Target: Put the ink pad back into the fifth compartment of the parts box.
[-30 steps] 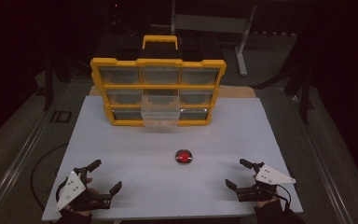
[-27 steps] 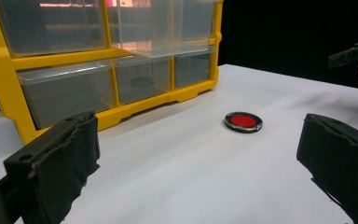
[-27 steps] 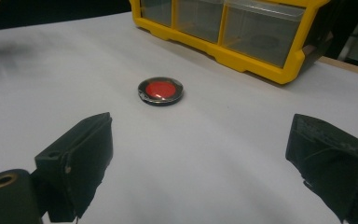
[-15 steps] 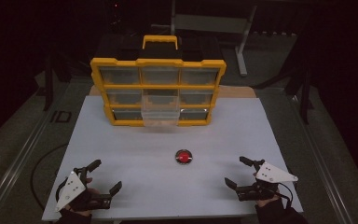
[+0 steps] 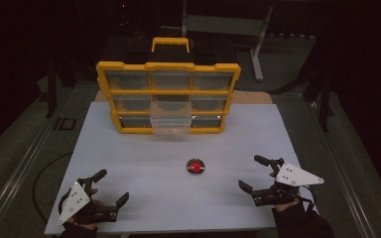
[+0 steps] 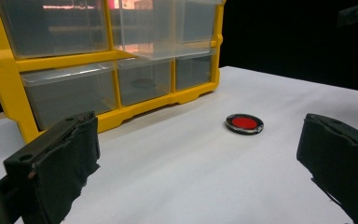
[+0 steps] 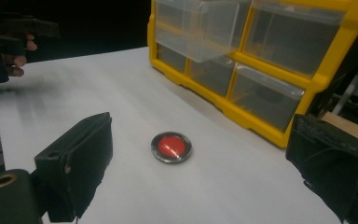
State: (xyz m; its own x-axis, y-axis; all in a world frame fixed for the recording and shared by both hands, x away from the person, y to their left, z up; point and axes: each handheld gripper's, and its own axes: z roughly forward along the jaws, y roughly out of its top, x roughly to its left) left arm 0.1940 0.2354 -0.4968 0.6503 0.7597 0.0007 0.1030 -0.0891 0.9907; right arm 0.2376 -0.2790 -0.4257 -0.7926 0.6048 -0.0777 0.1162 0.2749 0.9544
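A yellow drawer cabinet (image 5: pixel 167 96) stands upright at the far side of a white surface (image 5: pixel 144 163), its clear plastic drawers set in three rows of three under a yellow carry handle (image 5: pixel 169 43). The middle drawer (image 5: pixel 170 115) is pulled out toward the person and juts over the surface, while the other drawers sit flush in the frame.

A small round red disc (image 5: pixel 195 166) with a dark rim lies flat on the surface in front of the cabinet, slightly right of centre and well apart from it. It rests between the two claws, nearer the right one, and touches neither.

The left claw (image 5: pixel 111 188) sits at the near left corner of the surface, held in the person's left hand (image 5: pixel 87 210), with its jaws spread wide and nothing between them. The right claw (image 5: pixel 259 173) sits at the near right edge, held in the right hand (image 5: pixel 283 201), its jaws likewise wide apart and empty. A grey three-cornered plate (image 5: pixel 297 175) tops the right one, and a matching plate (image 5: pixel 75 201) tops the left.

In the left gripper view, the disc (image 6: pixel 244 123) lies ahead on the surface, between the two black jaws and beyond their tips, with the cabinet (image 6: pixel 107 65) to its left. In the right gripper view, the disc (image 7: pixel 171 147) lies between the open jaws, just beyond them, the cabinet (image 7: pixel 265 60) behind it.
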